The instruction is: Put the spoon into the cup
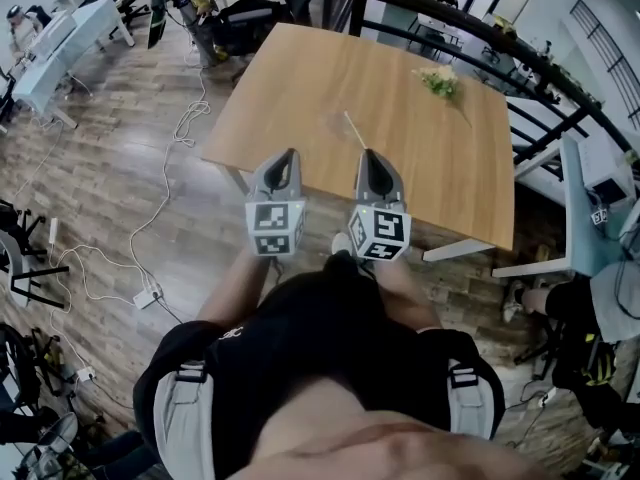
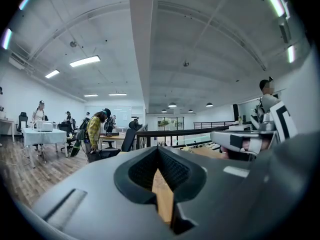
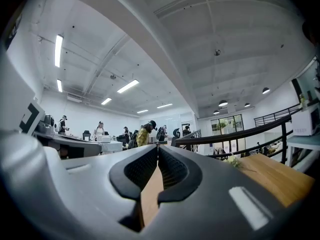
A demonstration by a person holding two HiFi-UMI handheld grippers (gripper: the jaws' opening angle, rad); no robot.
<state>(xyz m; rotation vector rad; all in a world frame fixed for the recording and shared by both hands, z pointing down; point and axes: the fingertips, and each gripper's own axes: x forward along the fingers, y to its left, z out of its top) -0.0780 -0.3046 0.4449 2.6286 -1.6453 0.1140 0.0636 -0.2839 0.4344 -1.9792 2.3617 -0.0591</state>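
On the wooden table (image 1: 300, 78), a thin pale spoon (image 1: 354, 129) lies near the front edge, with a faint see-through cup (image 1: 335, 123) just to its left. My left gripper (image 1: 291, 154) and right gripper (image 1: 366, 154) are held side by side at the table's near edge, short of both objects. Both are shut with nothing between the jaws. In the left gripper view the left gripper (image 2: 158, 149) points level across the room, and in the right gripper view the right gripper (image 3: 158, 147) does the same. Neither of these two views shows the spoon or the cup.
A small bunch of flowers (image 1: 440, 81) lies at the table's far right. A dark railing (image 1: 480, 38) runs behind the table. Cables (image 1: 150, 238) trail over the wooden floor on the left. Office chairs (image 1: 250, 13) and people stand beyond the table.
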